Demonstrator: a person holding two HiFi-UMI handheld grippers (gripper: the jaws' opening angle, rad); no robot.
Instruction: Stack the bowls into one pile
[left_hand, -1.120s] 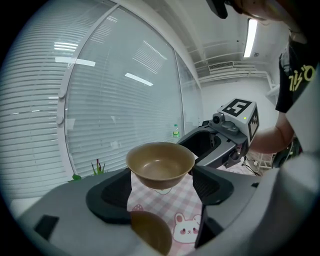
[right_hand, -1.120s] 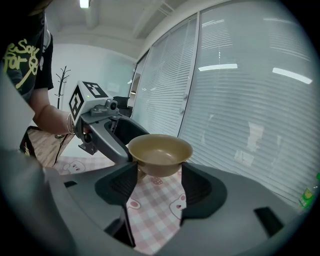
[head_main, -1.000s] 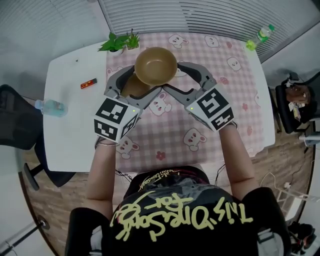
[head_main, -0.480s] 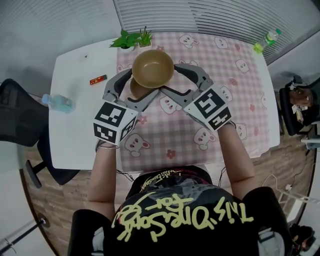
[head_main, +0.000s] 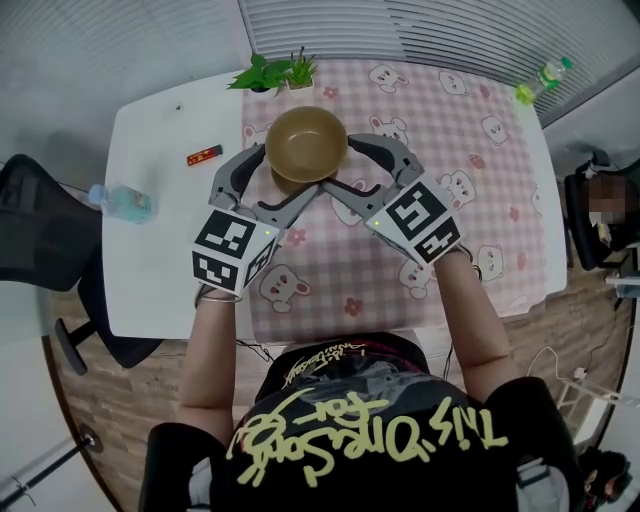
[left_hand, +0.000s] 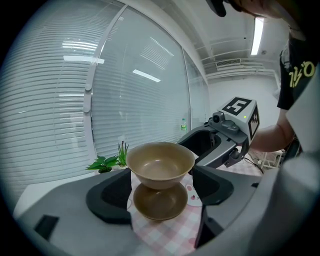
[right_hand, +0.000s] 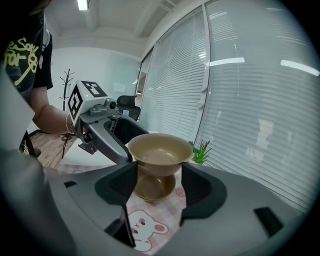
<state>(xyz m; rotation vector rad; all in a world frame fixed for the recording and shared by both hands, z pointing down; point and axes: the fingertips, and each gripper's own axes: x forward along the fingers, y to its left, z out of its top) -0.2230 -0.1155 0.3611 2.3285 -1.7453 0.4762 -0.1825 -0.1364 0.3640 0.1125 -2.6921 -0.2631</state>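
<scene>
Item 1: upper bowl (head_main: 306, 143). Tan, upright, empty. It was raised off the table (head_main: 150, 270) and centred over item 2. Both of my grippers had it between their jaws.

Item 2: lower bowl (left_hand: 159, 202). Same tan make, upright, empty. It stood on the pink checked cloth (head_main: 480, 120) directly beneath item 1. From either gripper view I could not tell whether the upper bowl's foot touched it or hung just above.

Item 3: left gripper (left_hand: 162, 190). Its jaws were spread wide, one pad against each side of the upper bowl, and I judged them clamped on it.

Item 4: right gripper (right_hand: 157, 186). It came in from the right with its jaws in the same spread. The pads flanked the same bowl below its rim, and I judged these clamped too.

Item 5: surroundings. A small green plant (head_main: 270, 72) stood at the far edge of the cloth, near the bowls. A water bottle (head_main: 120, 200) lay at the left edge of the table, well apart.

Step in hand: nesting, as I judged it. One bowl was carried and lined up over the other, not yet released.

Next move called for lowering the upper bowl straight down and level until it seated in the lower one. Both pairs of jaws should then spread together and draw back towards me without tipping the pile.
</scene>
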